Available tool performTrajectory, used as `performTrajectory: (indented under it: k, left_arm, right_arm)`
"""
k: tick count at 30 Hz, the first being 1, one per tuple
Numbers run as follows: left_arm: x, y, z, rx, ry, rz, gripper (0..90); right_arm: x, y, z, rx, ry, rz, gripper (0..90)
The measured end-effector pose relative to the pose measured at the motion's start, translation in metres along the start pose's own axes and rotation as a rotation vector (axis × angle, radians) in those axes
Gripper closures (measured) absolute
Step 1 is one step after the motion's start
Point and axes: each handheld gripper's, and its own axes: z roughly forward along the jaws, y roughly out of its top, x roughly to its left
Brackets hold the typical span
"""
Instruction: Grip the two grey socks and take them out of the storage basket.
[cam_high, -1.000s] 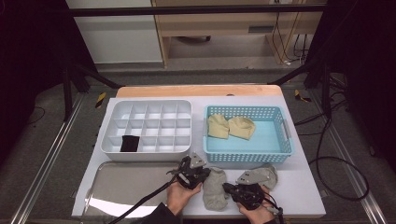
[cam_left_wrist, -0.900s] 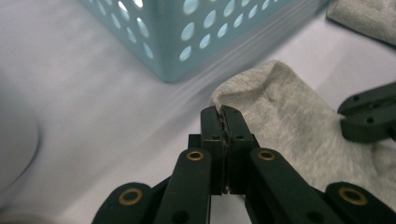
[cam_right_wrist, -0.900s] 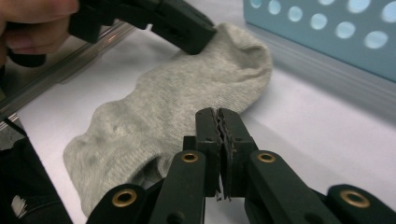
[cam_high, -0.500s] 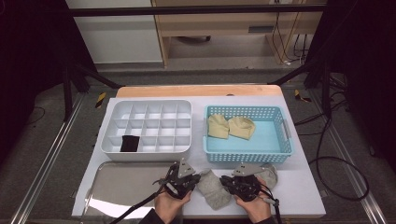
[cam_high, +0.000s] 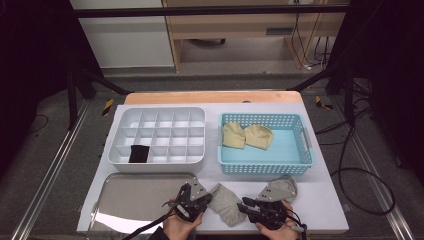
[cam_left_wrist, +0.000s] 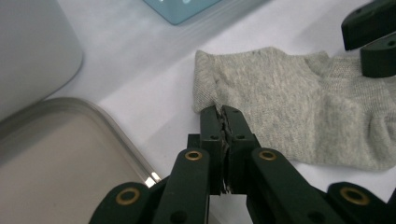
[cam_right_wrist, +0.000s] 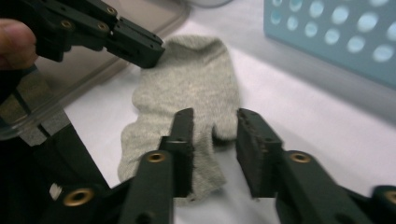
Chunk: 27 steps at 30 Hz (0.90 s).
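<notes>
A grey sock (cam_high: 226, 204) lies flat on the white table near its front edge, between my two grippers. My left gripper (cam_high: 206, 199) is shut on one end of the sock (cam_left_wrist: 289, 116), its jaws pinching the cloth's edge (cam_left_wrist: 223, 111). My right gripper (cam_high: 246, 206) sits at the sock's other end. Its jaws have just been opening and now stand apart (cam_right_wrist: 214, 128), with the sock's (cam_right_wrist: 191, 93) edge lying loose between them. The left gripper (cam_right_wrist: 140, 46) also appears far off in the right gripper view.
A second grey sock (cam_high: 284, 187) lies by the right hand. A metal tray (cam_high: 135, 200) sits at front left. Behind stand a white compartment box (cam_high: 156, 136) with a black item (cam_high: 139, 153) and a blue basket (cam_high: 265, 150) with two cream socks (cam_high: 247, 136).
My left gripper has moved left and nearer the front edge with the sock's end in it. My right gripper's jaws have parted and let go of the sock.
</notes>
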Motion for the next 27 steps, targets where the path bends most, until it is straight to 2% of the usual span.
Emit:
performTrajectory:
  k: [2, 4, 7, 10, 12, 13, 15, 17, 21, 23, 25, 27]
  left_arm:
    - [0.0, -0.002, 0.0, 0.001, -0.005, -0.002, 87.9]
    - [0.001, -0.002, 0.0, -0.002, -0.008, -0.004, 87.7]
    - [0.001, -0.001, -0.002, -0.009, -0.015, -0.008, 84.4]
    - [0.005, 0.002, -0.005, -0.03, -0.016, -0.022, 72.6]
    - [0.01, 0.007, -0.008, -0.056, -0.008, -0.031, 66.3]
    - [0.013, 0.01, -0.009, -0.067, -0.018, -0.036, 63.8]
    - [0.017, 0.014, -0.008, -0.072, -0.017, -0.041, 61.6]
    - [0.019, 0.018, -0.002, -0.055, -0.022, -0.039, 60.2]
    - [0.019, 0.021, 0.015, -0.03, -0.069, -0.038, 62.5]
    - [0.019, 0.021, 0.021, -0.004, -0.061, -0.034, 70.1]
    - [0.021, 0.02, 0.024, 0.008, -0.07, -0.046, 82.8]
    - [0.019, 0.019, 0.021, 0.006, -0.063, -0.04, 85.2]
  right_arm:
    - [-0.001, -0.002, 0.0, 0.012, 0.026, 0.015, 82.8]
    - [-0.002, -0.002, -0.001, 0.026, 0.034, 0.016, 88.6]
    - [-0.006, 0.0, -0.003, 0.031, 0.03, 0.018, 89.2]
    - [-0.012, 0.004, -0.006, 0.024, 0.007, 0.01, 89.2]
    - [-0.016, 0.009, -0.008, 0.03, -0.027, -0.001, 88.9]
    - [-0.018, 0.011, -0.009, 0.038, -0.04, -0.009, 88.6]
    - [-0.021, 0.015, -0.008, 0.048, -0.053, -0.02, 88.1]
    - [-0.021, 0.015, -0.005, 0.049, -0.052, -0.028, 87.6]
    - [-0.02, 0.012, -0.001, 0.059, -0.057, -0.023, 87.5]
    - [-0.02, 0.011, -0.001, 0.059, -0.055, -0.024, 87.8]
    - [-0.021, 0.011, -0.002, 0.057, -0.053, -0.021, 88.5]
    - [-0.022, 0.011, -0.002, 0.055, -0.057, -0.022, 89.6]
